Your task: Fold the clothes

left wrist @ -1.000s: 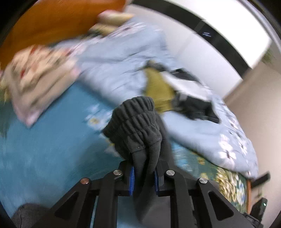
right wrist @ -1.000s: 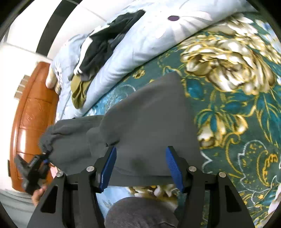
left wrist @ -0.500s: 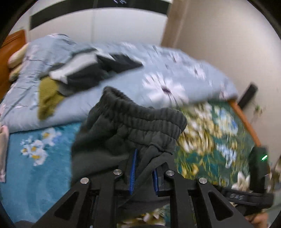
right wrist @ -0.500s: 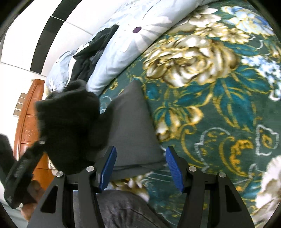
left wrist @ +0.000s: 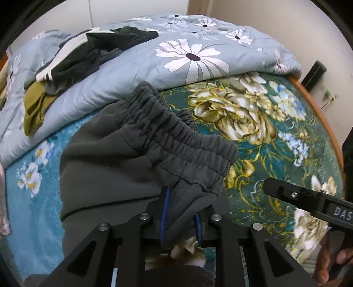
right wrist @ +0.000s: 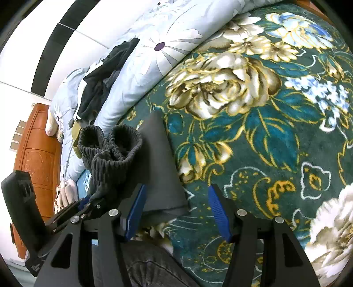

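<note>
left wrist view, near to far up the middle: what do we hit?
Left hand-held gripper, shut on the grey sweatpants → their elastic waistband → light-blue daisy quilt → white wall.

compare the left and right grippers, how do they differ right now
The left gripper is shut on the grey pants, pinching them just below the elastic waistband; the right gripper is open and holds nothing. The left gripper lifts the waistband off the floral blanket, while the right gripper hangs over the flat edge of the pants. Both have black frames and blue finger pads.
</note>
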`<state>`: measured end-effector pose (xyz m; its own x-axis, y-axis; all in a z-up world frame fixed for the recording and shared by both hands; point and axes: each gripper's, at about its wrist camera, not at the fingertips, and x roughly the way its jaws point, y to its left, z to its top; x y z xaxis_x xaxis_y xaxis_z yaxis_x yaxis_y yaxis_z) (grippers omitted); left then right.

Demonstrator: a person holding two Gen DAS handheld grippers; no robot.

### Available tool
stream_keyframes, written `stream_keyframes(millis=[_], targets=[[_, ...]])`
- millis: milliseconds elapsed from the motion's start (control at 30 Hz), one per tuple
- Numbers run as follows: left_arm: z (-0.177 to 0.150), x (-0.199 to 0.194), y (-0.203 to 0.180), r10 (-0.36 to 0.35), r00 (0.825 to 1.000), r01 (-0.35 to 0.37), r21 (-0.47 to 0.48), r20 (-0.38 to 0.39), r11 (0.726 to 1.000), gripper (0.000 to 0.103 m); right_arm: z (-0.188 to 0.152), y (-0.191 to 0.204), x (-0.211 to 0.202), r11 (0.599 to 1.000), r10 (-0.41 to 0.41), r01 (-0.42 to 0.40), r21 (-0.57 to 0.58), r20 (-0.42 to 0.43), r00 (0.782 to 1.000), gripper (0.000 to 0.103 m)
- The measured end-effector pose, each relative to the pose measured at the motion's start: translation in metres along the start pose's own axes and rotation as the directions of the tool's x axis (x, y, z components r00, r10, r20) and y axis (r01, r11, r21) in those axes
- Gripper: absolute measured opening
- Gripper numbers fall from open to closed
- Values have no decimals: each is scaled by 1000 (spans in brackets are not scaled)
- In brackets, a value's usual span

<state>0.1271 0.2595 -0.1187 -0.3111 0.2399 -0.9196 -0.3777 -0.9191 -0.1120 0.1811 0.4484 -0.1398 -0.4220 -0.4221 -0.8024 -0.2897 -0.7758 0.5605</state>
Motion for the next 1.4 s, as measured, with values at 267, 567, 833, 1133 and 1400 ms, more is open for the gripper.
stream_keyframes(millis=[267,567,833,1133,1400], targets=[[-2,-15,-18,-11,1000,9,73,24,997,81,7,6,0,1000,-23,23,-12,2,1000,60],[-10,-72,69,-241,964,254,-125,108,959,81,21,34,-13,995,38,-34,-97,38,999,60],[-57,-27,209,-119,992,117,-648,41,752,81,25,118,17,924,99,-98,-370,-16,995,60],[-78,3,195,-49,997,6,-541,-64,841,82,35,160,61,881,62,-102,-462,-99,993,56],[-100,17,196,-85,991,15,-535,-108,845,82,20,157,90,883,12,-83,-463,-155,988,43]])
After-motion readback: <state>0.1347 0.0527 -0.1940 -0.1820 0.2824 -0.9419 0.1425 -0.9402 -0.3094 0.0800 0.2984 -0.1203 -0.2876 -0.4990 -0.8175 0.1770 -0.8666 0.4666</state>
